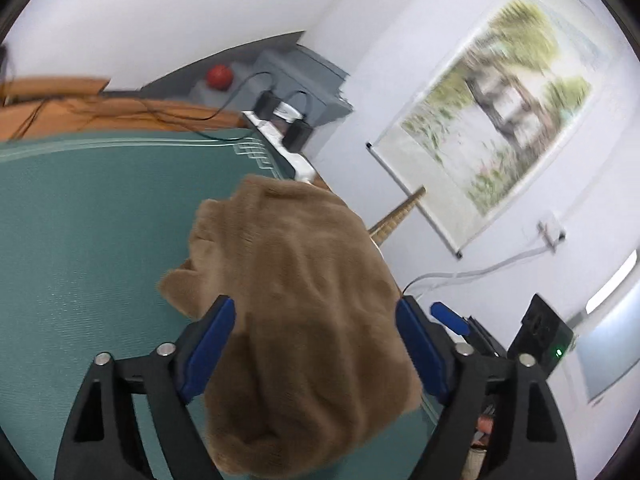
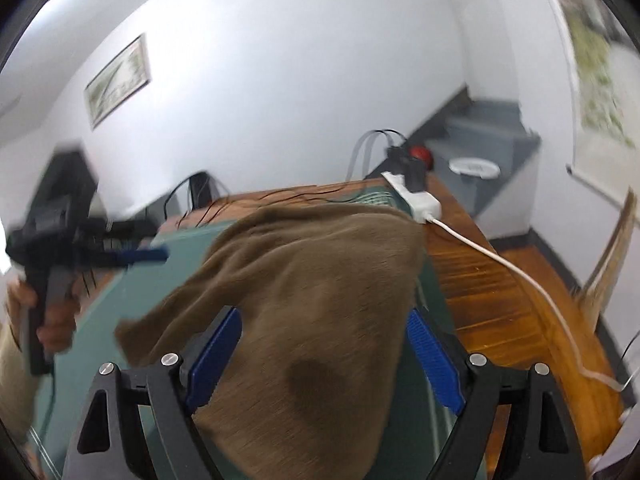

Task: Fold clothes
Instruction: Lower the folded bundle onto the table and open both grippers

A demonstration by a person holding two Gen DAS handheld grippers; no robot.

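The brown garment (image 1: 296, 320) runs off the bottom edge in both wrist views, so its near part cannot be seen, and it hides the green mat (image 1: 80, 240) beneath. In the right wrist view the left claw (image 2: 160, 256) and the hand (image 2: 52, 320) holding it are smeared with blur. The wall poster (image 1: 500, 112) is too blurred to read.

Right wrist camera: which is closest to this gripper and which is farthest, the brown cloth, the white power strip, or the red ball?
1. Brown cloth: between the right gripper's open jaws.
2. White power strip: behind it, table's far corner.
3. Red ball: farthest, beyond the strip.
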